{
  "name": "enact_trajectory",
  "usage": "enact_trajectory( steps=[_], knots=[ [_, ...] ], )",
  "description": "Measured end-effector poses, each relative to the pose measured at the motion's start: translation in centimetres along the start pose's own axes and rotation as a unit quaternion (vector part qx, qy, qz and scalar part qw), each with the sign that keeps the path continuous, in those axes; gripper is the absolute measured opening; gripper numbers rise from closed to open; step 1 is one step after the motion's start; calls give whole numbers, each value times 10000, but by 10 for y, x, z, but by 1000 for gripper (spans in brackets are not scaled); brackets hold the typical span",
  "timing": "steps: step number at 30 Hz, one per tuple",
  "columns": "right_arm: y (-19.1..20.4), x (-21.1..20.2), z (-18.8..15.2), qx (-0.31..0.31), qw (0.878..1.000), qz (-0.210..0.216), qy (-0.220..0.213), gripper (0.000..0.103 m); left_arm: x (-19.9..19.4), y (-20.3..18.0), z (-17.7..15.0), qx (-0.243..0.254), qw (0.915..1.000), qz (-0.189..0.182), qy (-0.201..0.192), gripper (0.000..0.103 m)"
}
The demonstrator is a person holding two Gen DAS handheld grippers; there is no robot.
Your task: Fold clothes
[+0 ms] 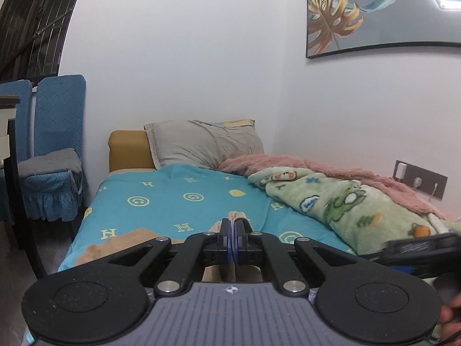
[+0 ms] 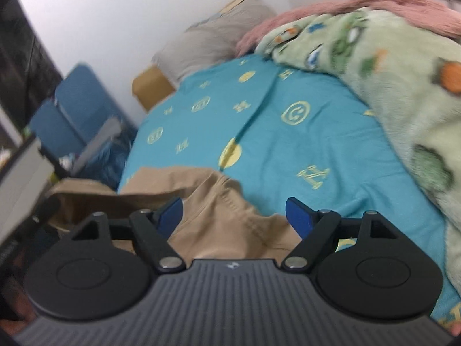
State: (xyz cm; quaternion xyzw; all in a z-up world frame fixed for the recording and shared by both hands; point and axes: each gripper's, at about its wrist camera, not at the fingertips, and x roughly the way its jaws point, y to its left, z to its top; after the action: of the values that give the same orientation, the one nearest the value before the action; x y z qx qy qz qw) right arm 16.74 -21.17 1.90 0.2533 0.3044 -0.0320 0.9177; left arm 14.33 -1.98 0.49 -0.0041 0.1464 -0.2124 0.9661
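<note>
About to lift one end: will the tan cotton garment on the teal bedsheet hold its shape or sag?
The tan cotton garment will likely sag: it already lies in soft creases. Probably light, since the left gripper holds a bunched edge with a narrow pinch. It may drag on the teal bedsheet rather than slide freely.

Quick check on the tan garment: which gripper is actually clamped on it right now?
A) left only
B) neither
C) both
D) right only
A. The left gripper has its blue pads pinched together on a fold of the tan garment, while the right gripper stands wide open above the cloth, its pads clear of it.
</note>
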Motion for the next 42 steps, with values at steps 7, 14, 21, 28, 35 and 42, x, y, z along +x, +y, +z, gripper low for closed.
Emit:
enact_trajectory(
  steps=[7, 14, 21, 28, 35, 42],
  knots=[
    [30, 54, 12, -487, 9980, 49, 400, 80, -23, -17, -21, 329, 9993, 99, 124, 2],
    [52, 94, 3, -1609, 9817, -819, 606, 79, -25, -32, -32, 501, 9979, 385, 108, 2],
    [1, 69, -20, -19, 9928, -908, 781, 31, -12, -17, -44, 419, 9927, 889, 702, 2],
    [8, 24, -26, 12, 9973, -733, -18, 16, 9, 7, -63, 332, 9795, 1056, 1683, 5],
    [21, 0, -19, -424, 9941, -691, -727, 16, 13, 1, -64, 833, 9744, 1313, 1622, 43],
    [21, -3, -19, -473, 9939, -676, -737, 16, 31, -18, -75, 1822, 9561, 1535, 1708, 58]
  ],
)
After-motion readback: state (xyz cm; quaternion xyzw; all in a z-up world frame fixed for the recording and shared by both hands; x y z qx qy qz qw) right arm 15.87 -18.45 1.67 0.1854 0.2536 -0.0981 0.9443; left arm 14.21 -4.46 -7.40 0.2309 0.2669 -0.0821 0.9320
